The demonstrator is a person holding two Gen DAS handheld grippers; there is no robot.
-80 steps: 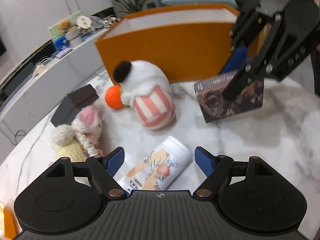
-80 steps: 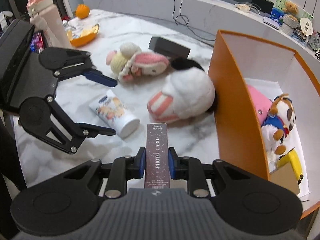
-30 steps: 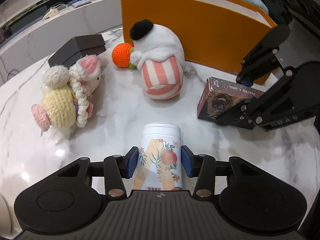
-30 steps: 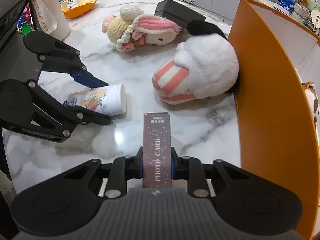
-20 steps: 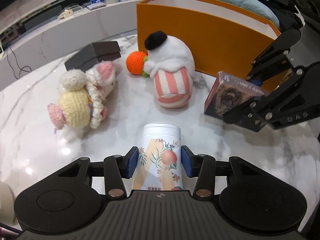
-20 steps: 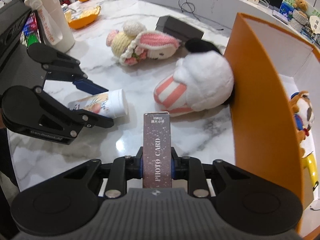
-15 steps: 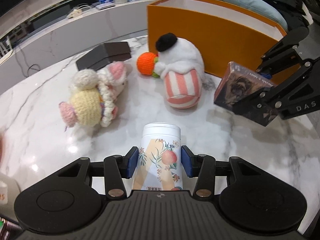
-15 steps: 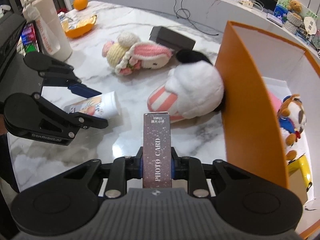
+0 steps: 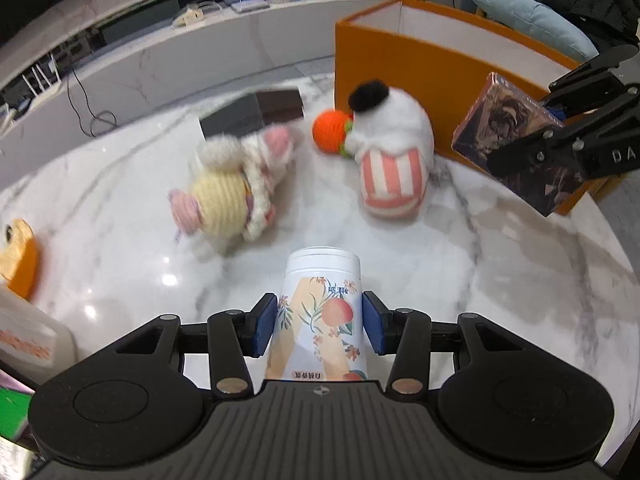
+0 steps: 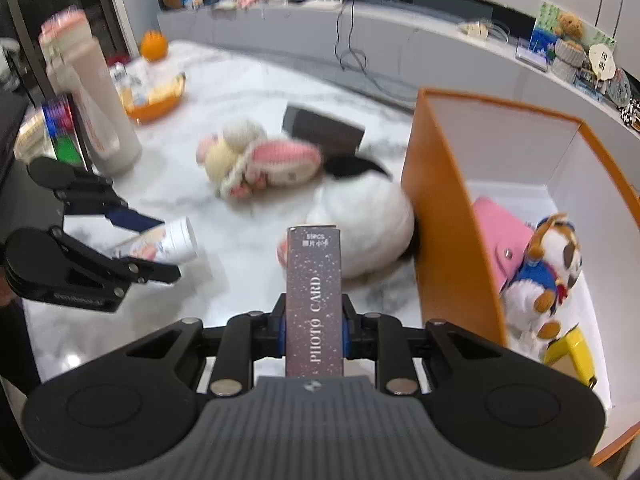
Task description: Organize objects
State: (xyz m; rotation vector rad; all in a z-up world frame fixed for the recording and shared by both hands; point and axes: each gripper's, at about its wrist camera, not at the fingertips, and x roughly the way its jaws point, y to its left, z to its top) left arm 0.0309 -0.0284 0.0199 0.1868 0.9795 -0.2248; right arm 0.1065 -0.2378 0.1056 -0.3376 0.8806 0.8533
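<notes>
My left gripper (image 9: 320,326) is shut on a white floral canister (image 9: 320,312) and holds it above the marble table (image 9: 500,280). My right gripper (image 10: 314,330) is shut on a dark photo card box (image 10: 314,292), held up left of the orange box (image 10: 444,216). In the left wrist view the card box (image 9: 516,140) hangs in front of the orange box (image 9: 420,68). A white striped plush (image 9: 392,160) lies against the orange box. A crochet bunny (image 9: 236,192) lies to its left.
A dark case (image 9: 252,114) lies behind the bunny. Inside the orange box are a pink item (image 10: 504,236), a plush duck (image 10: 548,264) and a yellow item (image 10: 568,350). A tall bottle (image 10: 88,108), an orange bowl (image 10: 156,100) and an orange fruit (image 10: 154,46) stand at the table's far left.
My left gripper closed on the canister and lifted it. Both grippers have risen and pulled back with their loads; the orange box's inside now shows more in the right wrist view.
</notes>
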